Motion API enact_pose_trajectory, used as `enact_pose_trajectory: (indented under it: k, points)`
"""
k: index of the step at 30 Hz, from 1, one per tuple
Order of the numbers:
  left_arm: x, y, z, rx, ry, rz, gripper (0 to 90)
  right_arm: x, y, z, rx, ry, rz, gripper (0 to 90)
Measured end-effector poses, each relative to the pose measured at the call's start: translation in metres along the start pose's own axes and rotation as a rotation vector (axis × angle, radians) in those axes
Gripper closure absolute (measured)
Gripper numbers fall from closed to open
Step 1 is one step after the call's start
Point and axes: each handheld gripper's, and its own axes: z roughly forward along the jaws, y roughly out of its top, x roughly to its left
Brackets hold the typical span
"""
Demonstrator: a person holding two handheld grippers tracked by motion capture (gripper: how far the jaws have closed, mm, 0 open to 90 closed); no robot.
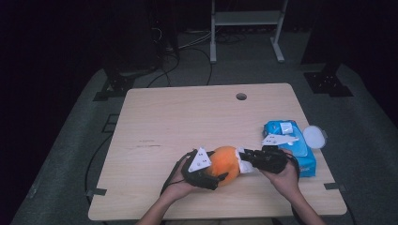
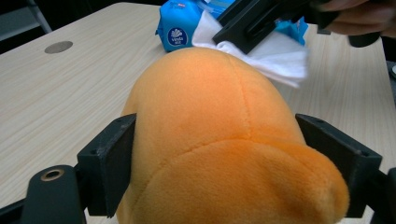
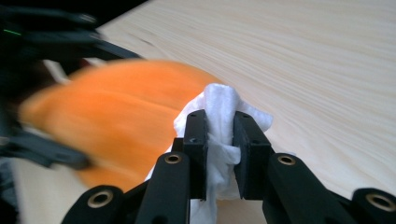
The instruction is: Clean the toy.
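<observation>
item: orange plush toy [image 1: 226, 164], lying on the near half of the wooden table [image 1: 187, 117], between the person's two hands. holder: left gripper [image 1: 212, 180], its two black jaws set against opposite flanks of the plush, which bulges up between them in the left gripper view [image 2: 219, 140]; the pads press into the fur on both sides, so the toy is clamped. second item: white wipe [image 3: 219, 126], crumpled, pinched between the narrow-set jaws of the right gripper [image 1: 243, 161]; in the right gripper view the tissue stands up between the two pads and spills out below them. contact: the wipe [image 2: 280, 58] lies against the far top of the plush, seen from the left gripper view with the right gripper's black body just above it. nearby stock: blue wipes packet [image 1: 291, 145] on the table's right side, just beyond the right hand [image 1: 284, 176], partly covered by that gripper; a round white lid [image 1: 313, 137] touching the packet's right edge. fixture: a small round hole [image 1: 241, 96] near the table's far edge. surroundings dark; a pale metal frame [image 1: 246, 18] stands on the floor beyond the table.
</observation>
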Motion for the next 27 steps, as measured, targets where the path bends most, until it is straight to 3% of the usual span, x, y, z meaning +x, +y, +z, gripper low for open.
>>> enact_pose_trajectory:
  k: [1, 4, 7, 9, 12, 17, 21, 22, 24, 26, 27]
  points:
    - [0.000, -0.001, 0.000, -0.001, -0.004, 0.003, 17.2, -0.005, -0.002, 0.001, 0.013, -0.002, 0.013, 75.9]
    - [0.000, -0.001, 0.000, 0.004, -0.017, 0.000, 17.2, -0.003, -0.001, 0.000, 0.010, 0.003, 0.017, 76.4]
    - [0.000, -0.002, 0.001, -0.002, -0.022, -0.002, 17.1, 0.012, 0.005, -0.003, -0.010, 0.026, -0.014, 76.5]
    - [-0.002, -0.001, 0.001, -0.001, -0.022, 0.017, 16.9, 0.027, 0.010, -0.005, -0.028, 0.071, -0.050, 76.4]
    - [-0.003, 0.001, 0.000, 0.009, -0.013, 0.038, 11.8, 0.042, 0.015, -0.004, -0.019, 0.049, -0.134, 76.4]
    - [0.007, 0.003, -0.010, -0.013, -0.031, 0.005, 11.0, 0.026, 0.010, -0.002, -0.001, 0.014, -0.105, 76.4]
    - [0.003, -0.002, -0.004, 0.009, -0.037, 0.027, 18.5, 0.024, 0.010, -0.005, -0.007, 0.008, -0.088, 76.4]
    - [0.002, -0.002, -0.004, 0.011, -0.035, 0.034, 20.1, 0.029, 0.011, -0.006, -0.010, -0.003, -0.109, 76.6]
    - [0.000, -0.002, -0.003, 0.003, -0.041, 0.049, 22.4, 0.046, 0.016, -0.007, -0.030, 0.063, -0.147, 76.6]
    - [-0.001, -0.002, -0.002, 0.004, -0.040, 0.063, 22.4, 0.052, 0.018, -0.007, -0.031, 0.085, -0.167, 76.6]
    - [-0.002, -0.002, -0.003, 0.005, -0.036, 0.071, 20.6, 0.063, 0.020, -0.005, -0.017, 0.061, -0.225, 76.6]
